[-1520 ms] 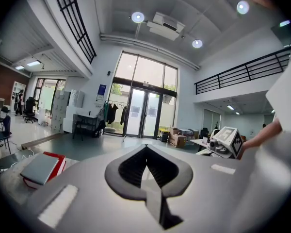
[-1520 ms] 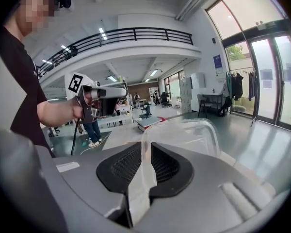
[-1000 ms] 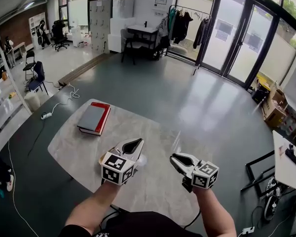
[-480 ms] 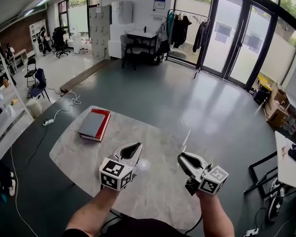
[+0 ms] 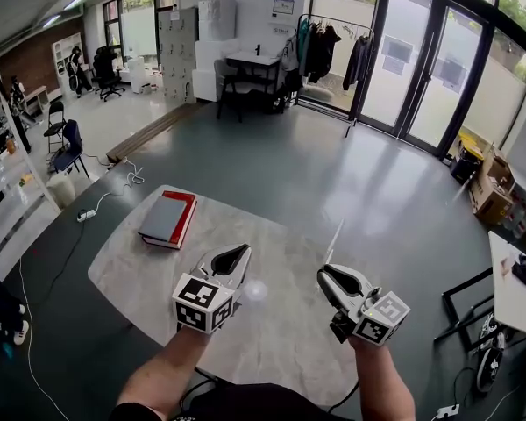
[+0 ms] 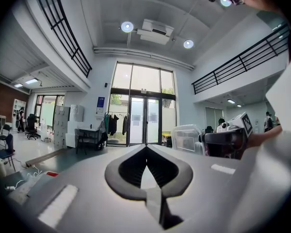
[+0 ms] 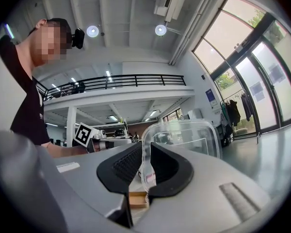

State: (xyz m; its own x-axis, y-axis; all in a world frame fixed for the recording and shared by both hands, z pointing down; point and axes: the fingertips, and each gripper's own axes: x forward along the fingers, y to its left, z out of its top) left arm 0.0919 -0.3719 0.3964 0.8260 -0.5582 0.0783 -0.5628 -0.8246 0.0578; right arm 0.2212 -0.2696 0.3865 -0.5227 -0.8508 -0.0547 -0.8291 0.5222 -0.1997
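My right gripper (image 5: 327,274) (image 7: 146,154) is shut on the wall of a clear plastic container (image 7: 186,140), which it holds up above the table. In the head view the container (image 5: 333,238) shows only as a faint pale edge above the jaws. My left gripper (image 5: 235,253) (image 6: 146,148) is shut, with nothing that I can make out between its jaws. It hovers over the marble table (image 5: 131,266), a little left of the right one. The left gripper view shows the container (image 6: 186,138) beside the right gripper (image 6: 229,141).
A grey book stacked on a red one (image 5: 167,219) lies at the table's far left. Dark floor surrounds the table. Chairs, a desk and a clothes rack (image 5: 329,42) stand far off by glass doors. A second table (image 5: 513,283) is at the right.
Both grippers have tipped upward, so the table and book have nearly left the left gripper view. The right gripper, still holding the container, has drifted right and toward me.
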